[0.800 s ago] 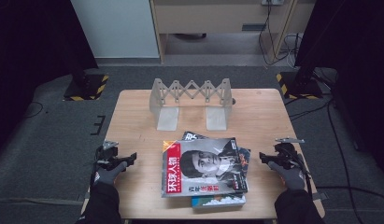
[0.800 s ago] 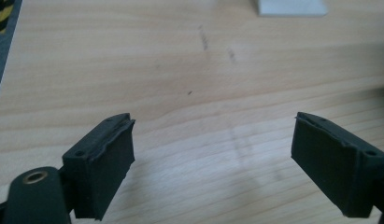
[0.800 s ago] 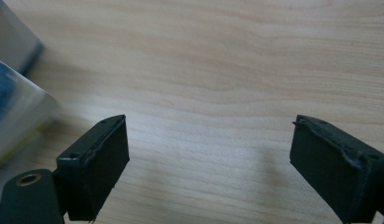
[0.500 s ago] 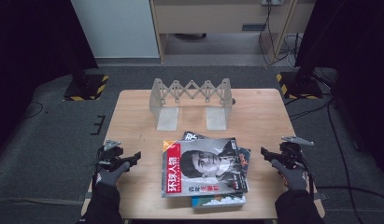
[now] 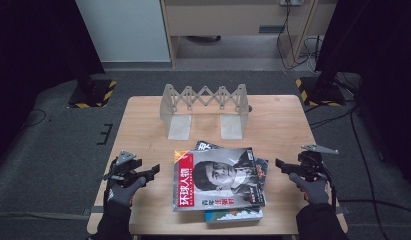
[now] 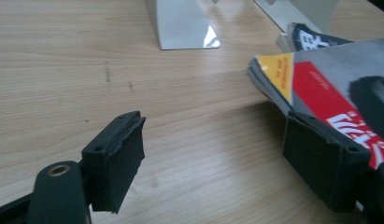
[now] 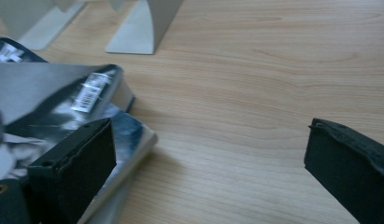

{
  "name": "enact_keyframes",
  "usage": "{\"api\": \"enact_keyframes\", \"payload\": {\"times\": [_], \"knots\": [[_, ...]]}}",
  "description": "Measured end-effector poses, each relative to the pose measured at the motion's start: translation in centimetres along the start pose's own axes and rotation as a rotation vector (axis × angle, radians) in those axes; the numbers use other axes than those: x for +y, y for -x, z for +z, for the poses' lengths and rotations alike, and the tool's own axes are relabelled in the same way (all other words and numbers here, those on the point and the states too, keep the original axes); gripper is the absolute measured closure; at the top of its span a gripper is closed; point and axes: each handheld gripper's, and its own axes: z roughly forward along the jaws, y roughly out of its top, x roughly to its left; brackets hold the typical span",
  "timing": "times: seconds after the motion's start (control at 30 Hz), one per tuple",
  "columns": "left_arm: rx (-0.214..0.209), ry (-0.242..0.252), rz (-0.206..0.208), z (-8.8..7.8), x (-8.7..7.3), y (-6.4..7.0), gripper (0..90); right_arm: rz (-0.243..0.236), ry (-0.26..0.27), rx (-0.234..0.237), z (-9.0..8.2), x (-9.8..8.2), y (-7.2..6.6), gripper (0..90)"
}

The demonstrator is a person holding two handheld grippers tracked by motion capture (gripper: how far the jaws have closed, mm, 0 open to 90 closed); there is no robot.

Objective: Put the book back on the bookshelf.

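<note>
A stack of magazines (image 5: pixel 218 180) lies at the front middle of the wooden table (image 5: pixel 143 130); the top one has a red title strip and a portrait cover. My left gripper (image 5: pixel 153 172) hovers just left of the stack, its jaws pointing at it and open. In the left gripper view the left gripper (image 6: pixel 213 158) shows bare wood between its jaws, with the magazine's red and yellow corner (image 6: pixel 320 84) beside the right jaw. My right gripper (image 5: pixel 279 165) is open to the right of the stack. In the right gripper view the right gripper (image 7: pixel 210 172) has its left jaw over the stack's edge (image 7: pixel 54 93).
A pale accordion-style book rack (image 5: pixel 205 100) with two flat feet stands at the back middle of the table. Its feet show in the left gripper view (image 6: pixel 185 28) and the right gripper view (image 7: pixel 143 28). Dark floor, cables and stands surround the table.
My left gripper has edged a little to the right, toward the stack. The right gripper has barely shifted. The magazines have not moved.
</note>
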Motion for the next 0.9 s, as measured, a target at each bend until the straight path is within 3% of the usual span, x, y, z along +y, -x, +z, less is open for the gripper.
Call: {"api": "enact_keyframes", "payload": {"times": [0.07,0.37,0.77,0.9], "knots": [[-0.022,-0.004,0.0,-0.2,0.0,0.7,20.6,-0.002,0.013,0.039,-0.4,0.1,-0.6,5.6],[-0.099,-0.024,0.015,-0.9,-0.7,3.1,23.5,-0.026,0.056,0.062,-1.7,-0.2,-2.5,15.2],[-0.159,-0.083,0.019,-0.7,-1.9,5.8,26.4,-0.111,-0.034,0.154,-1.1,-1.6,-6.1,17.1],[-0.165,-0.103,0.023,-0.5,-2.2,6.2,27.0,-0.134,-0.062,0.161,-0.9,-2.2,-7.2,16.6]]}}
